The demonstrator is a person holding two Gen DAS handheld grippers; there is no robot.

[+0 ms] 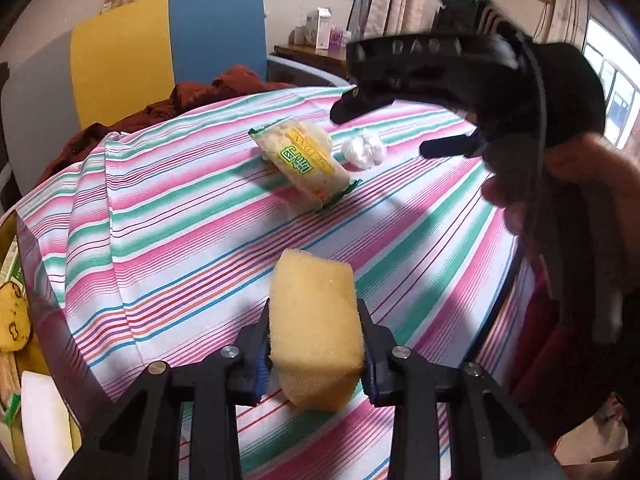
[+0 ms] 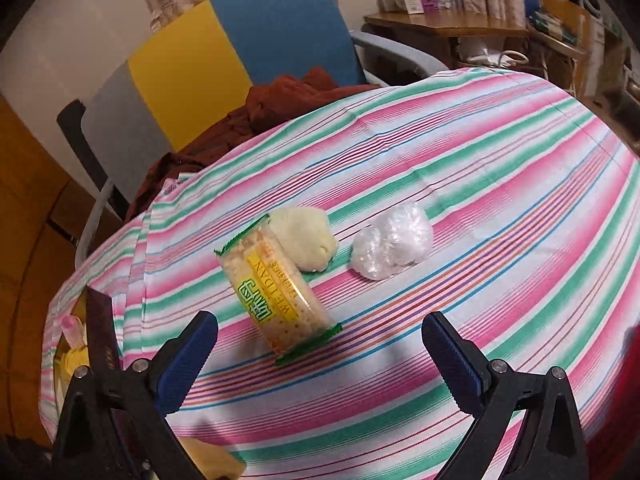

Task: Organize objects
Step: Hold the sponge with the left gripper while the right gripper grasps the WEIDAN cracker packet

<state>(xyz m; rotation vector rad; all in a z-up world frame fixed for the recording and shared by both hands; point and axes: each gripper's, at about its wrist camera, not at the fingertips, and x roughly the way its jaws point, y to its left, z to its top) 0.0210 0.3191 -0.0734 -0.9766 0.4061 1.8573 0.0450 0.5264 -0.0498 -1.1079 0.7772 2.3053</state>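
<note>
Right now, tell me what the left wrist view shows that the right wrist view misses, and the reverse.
Only the left wrist view: the left tongs shut on the sponge, and the right tongs seen from outside, held by a hand.
Only the right wrist view: the right tongs open and empty, and the pale bun in full behind the packet.
Both: the cracker packet, the plastic wad, the striped cloth and the chair.

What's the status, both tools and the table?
Left tool shut on yellow sponge, above the striped cloth. Right tool open, empty, aimed at cracker packet. Pale lump and crumpled plastic beyond it.
</note>
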